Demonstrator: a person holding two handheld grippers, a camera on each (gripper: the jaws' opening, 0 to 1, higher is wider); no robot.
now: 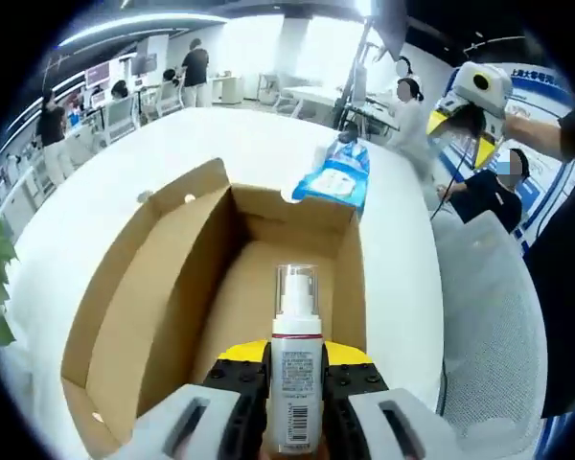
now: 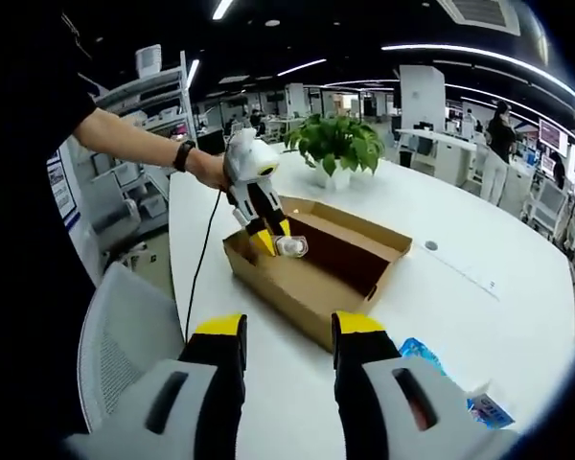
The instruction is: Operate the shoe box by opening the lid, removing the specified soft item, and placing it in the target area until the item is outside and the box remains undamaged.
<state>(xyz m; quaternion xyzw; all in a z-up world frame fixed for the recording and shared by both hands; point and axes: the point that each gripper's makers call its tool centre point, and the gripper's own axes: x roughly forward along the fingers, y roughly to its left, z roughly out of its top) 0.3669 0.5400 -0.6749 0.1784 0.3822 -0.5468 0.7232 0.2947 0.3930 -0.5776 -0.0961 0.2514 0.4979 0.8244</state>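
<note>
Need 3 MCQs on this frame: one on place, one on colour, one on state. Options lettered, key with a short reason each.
1. Where is the blue packet?
A. inside the box
B. on the white table, beyond the box's far end
C. in the right hand-held gripper

2. What colour is the spray bottle's collar?
A. red
B. green
C. black

3. What state is the left hand-held gripper in?
A. open and empty
B. shut on the spray bottle
C. shut on the box flap

Key:
1 B: the packet lies on the tabletop past the cardboard box.
2 A: a red band sits under the clear cap.
3 B: both jaws press the bottle's sides over the open box, while the right hand-held gripper stands open.
</note>
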